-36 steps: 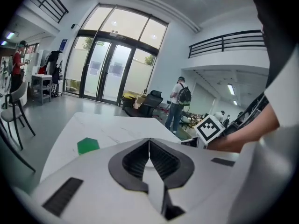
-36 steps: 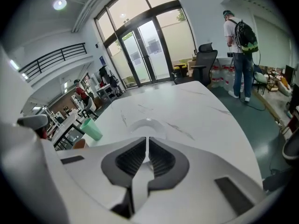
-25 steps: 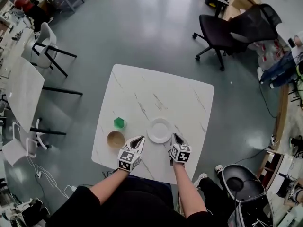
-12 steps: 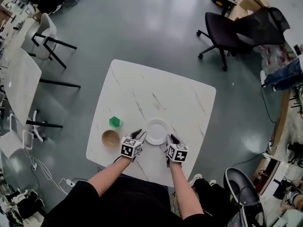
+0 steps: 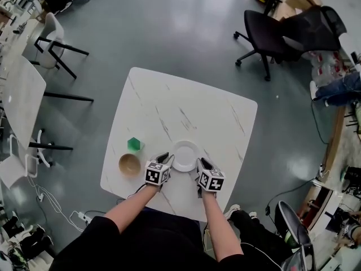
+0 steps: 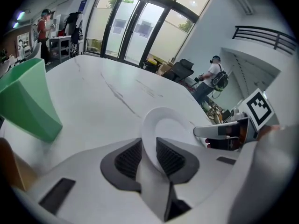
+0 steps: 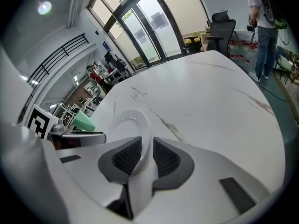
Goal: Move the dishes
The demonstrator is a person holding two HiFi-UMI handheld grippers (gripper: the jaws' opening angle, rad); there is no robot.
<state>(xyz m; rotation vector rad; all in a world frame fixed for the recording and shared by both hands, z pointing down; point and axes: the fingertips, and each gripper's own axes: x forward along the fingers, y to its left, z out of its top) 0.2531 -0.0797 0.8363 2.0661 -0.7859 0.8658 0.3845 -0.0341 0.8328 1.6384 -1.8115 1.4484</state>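
A white plate (image 5: pixel 185 154) lies near the front edge of the white marble table (image 5: pixel 186 106). My left gripper (image 5: pixel 164 159) grips its left rim and my right gripper (image 5: pixel 201 163) grips its right rim. In the left gripper view the plate (image 6: pixel 163 122) has its rim pinched between the dark pads of the left gripper (image 6: pixel 148 147). The right gripper view shows the same: the plate (image 7: pixel 131 124) with its rim clamped in the right gripper (image 7: pixel 145 149). A green cup (image 5: pixel 134 144) and a brown bowl (image 5: pixel 129 164) stand left of the plate.
The green cup (image 6: pixel 28 99) sits close on the left gripper's left side. A black office chair (image 5: pixel 282 33) stands beyond the table's far right corner. Another white table (image 5: pixel 20 103) and a white chair (image 5: pixel 53 35) are on the left. People stand in the background.
Both grippers have moved forward from just short of the plate onto its left and right rims and shut on it. The head view has shifted slightly.
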